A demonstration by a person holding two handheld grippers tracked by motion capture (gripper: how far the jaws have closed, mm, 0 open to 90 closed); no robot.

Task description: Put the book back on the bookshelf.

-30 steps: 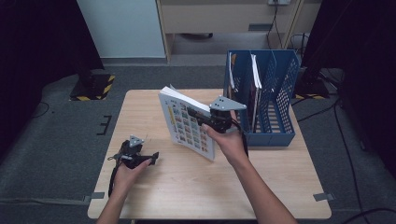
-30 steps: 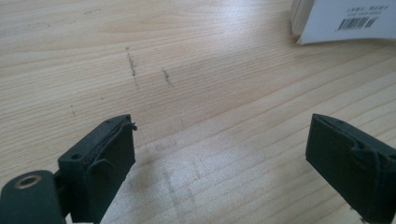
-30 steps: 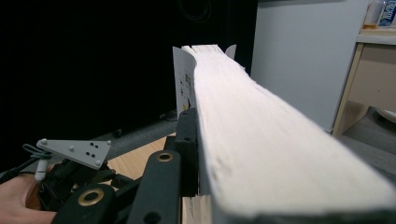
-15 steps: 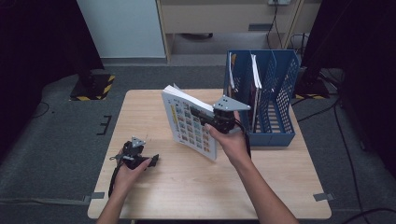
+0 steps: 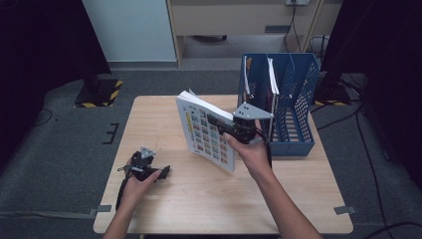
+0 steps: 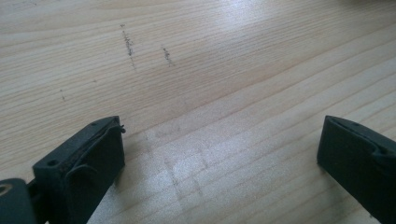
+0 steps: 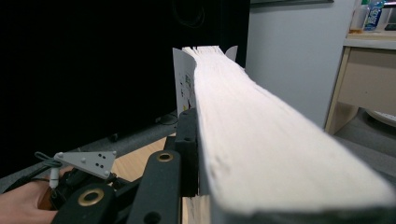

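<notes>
Right tool (image 5: 230, 130) clamps thick book (image 5: 206, 132) upright above counter (image 5: 209, 199) — left tool (image 6: 219, 158), jaws just opened wide, holds nothing, low over bare wood.

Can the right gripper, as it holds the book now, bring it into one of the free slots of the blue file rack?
Probably yes. The right gripper is clamped on the book, which is lifted off the table just left of the blue file rack. Nothing stands between them, and the rack's right slots look free.
</notes>
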